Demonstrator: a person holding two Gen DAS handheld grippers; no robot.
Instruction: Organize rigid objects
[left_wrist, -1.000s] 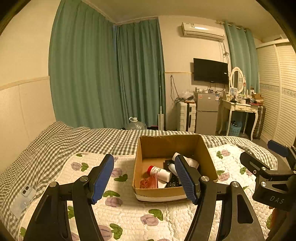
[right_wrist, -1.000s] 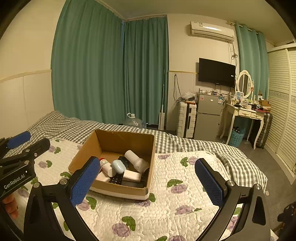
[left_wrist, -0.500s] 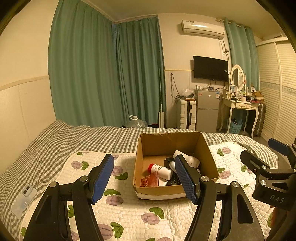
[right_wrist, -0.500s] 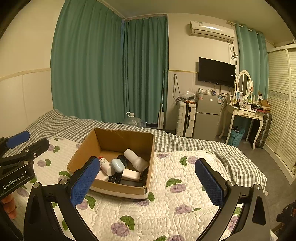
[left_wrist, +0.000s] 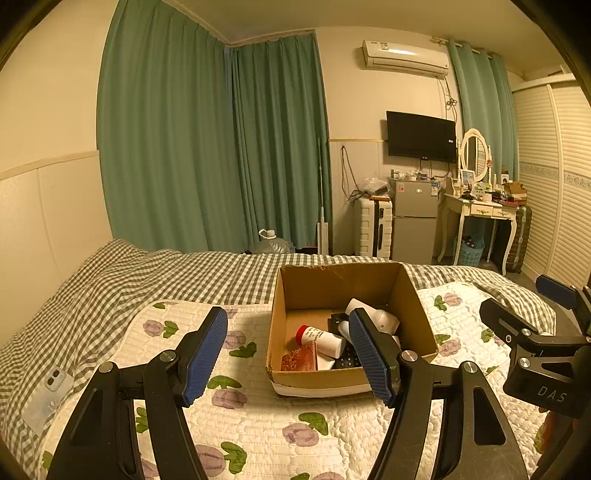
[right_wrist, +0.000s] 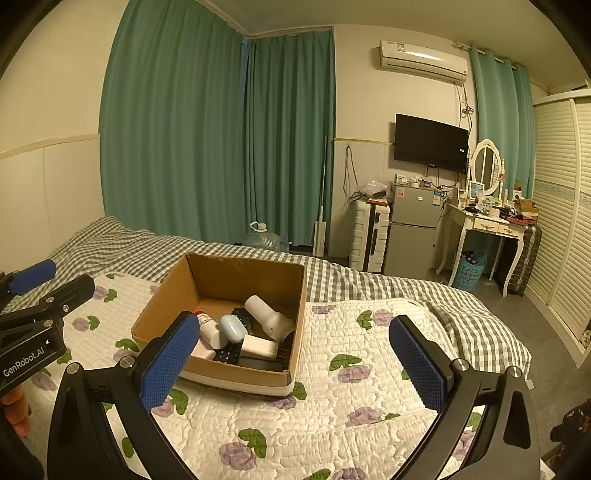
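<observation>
An open cardboard box (left_wrist: 332, 280) stands on the quilted bed; it also shows in the right wrist view (right_wrist: 236, 275). Inside lie a red-capped white bottle (left_wrist: 321, 336), a red patterned packet (left_wrist: 300, 357), a large white bottle (right_wrist: 267, 317), a pale blue case (right_wrist: 232, 328), a white block (right_wrist: 258, 346) and a black remote (right_wrist: 229, 356). My left gripper (left_wrist: 288, 354) is open and empty, held in front of the box. My right gripper (right_wrist: 291, 360) is open and empty, over the quilt at the box's right front.
A phone in a clear case (left_wrist: 48, 393) lies on the checked sheet at the left. Beyond the bed stand a white suitcase (right_wrist: 369, 236), a small fridge (right_wrist: 415, 230), a dressing table (right_wrist: 487, 225) and a blue basket (right_wrist: 468, 273).
Both grippers have drifted back slightly from the box; the view has shifted a little. Both stay open and empty.
</observation>
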